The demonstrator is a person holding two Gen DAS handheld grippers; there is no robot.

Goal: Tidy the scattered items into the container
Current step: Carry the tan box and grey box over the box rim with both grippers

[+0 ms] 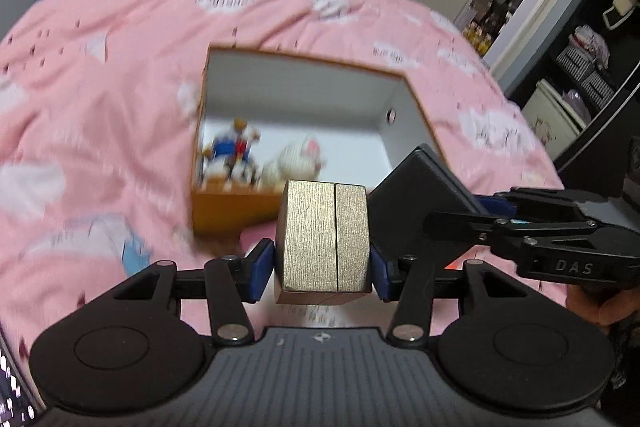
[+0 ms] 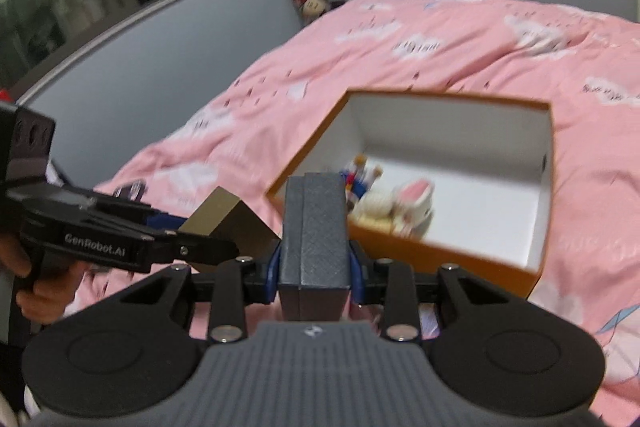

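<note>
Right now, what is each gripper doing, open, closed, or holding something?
Left gripper: closed on the gold box.
Right gripper: closed on the dark grey box.

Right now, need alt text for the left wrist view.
The left tool grips a gold box between its blue pads, held over a pink bedspread. Ahead lies an open orange container with a white interior holding a few small toys. At right, the right tool holds a dark grey box.
</note>
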